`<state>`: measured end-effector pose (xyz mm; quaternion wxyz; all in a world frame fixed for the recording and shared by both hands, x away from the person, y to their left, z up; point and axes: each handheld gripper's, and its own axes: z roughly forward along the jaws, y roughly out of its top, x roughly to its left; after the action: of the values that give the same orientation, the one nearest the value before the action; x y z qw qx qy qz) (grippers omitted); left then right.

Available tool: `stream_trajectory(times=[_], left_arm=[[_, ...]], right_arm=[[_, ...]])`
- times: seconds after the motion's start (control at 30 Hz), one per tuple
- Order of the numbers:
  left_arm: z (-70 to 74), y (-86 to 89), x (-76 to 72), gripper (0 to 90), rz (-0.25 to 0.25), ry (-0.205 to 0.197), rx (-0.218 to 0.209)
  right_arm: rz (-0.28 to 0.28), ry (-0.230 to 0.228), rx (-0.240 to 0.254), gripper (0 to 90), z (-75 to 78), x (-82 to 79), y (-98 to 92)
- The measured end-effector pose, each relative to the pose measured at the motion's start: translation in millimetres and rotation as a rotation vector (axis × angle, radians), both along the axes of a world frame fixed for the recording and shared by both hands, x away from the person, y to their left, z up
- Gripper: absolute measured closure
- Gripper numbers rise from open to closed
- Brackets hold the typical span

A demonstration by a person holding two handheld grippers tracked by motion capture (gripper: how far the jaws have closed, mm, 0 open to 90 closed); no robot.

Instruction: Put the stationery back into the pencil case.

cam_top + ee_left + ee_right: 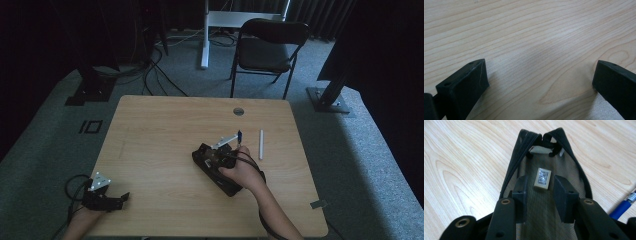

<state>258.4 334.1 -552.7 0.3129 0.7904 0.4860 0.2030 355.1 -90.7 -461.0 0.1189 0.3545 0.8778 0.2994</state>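
An open black pouch (524,152) with a tan mesh lining lies on the wooden table (165,130), right of centre. A small white eraser (542,178) with a printed label rests on that lining. My right gripper (540,185) reaches into the pouch, its jaws apart on either side of the eraser and not pressing it. From above, a hand holds this right gripper (214,159) over the pouch (200,159). My left gripper (122,200) rests at the table's near left corner. Its own view shows the left gripper (540,75) wide open over bare wood.
A blue-tipped pen (239,134) lies just beyond the pouch, and the same blue pen (622,208) appears at the right of the right gripper view. A white stick (260,144) lies farther right. A cable hole (238,111) sits near the table's far edge, and a chair (267,47) stands behind.
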Motion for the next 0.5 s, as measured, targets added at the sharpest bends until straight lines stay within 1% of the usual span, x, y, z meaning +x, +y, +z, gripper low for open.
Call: stream_trajectory(times=[0.17, 0.2, 0.23, 0.27, 0.3, 0.5], left_arm=[[0.0, 0.0, 0.0, 0.2, 0.0, 0.0, 0.0], [0.0, 0.0, 0.0, 0.1, 0.0, 0.0, 0.0], [0.0, 0.0, 0.0, 0.1, 0.0, 0.0, 0.0], [0.0, 0.0, 0.0, 0.1, 0.0, 0.0, 0.0], [0.0, 0.0, 0.0, 0.2, 0.0, 0.0, 0.001], [0.0, 0.0, 0.0, 0.2, 0.0, 0.0, 0.0]], right_arm=[[-0.009, -0.034, 0.032, 64.3, 7.9, -0.3, -4.9], [-0.009, -0.043, 0.048, 64.2, 9.8, -0.6, -5.8], [-0.011, -0.045, 0.052, 64.3, 10.9, -0.6, -6.5], [-0.013, -0.055, 0.051, 64.3, 12.3, -0.6, -7.3], [-0.014, -0.066, 0.061, 64.3, 13.6, -0.8, -8.1], [-0.04, -0.093, 0.103, 64.3, 19.5, -0.7, -13.9]])
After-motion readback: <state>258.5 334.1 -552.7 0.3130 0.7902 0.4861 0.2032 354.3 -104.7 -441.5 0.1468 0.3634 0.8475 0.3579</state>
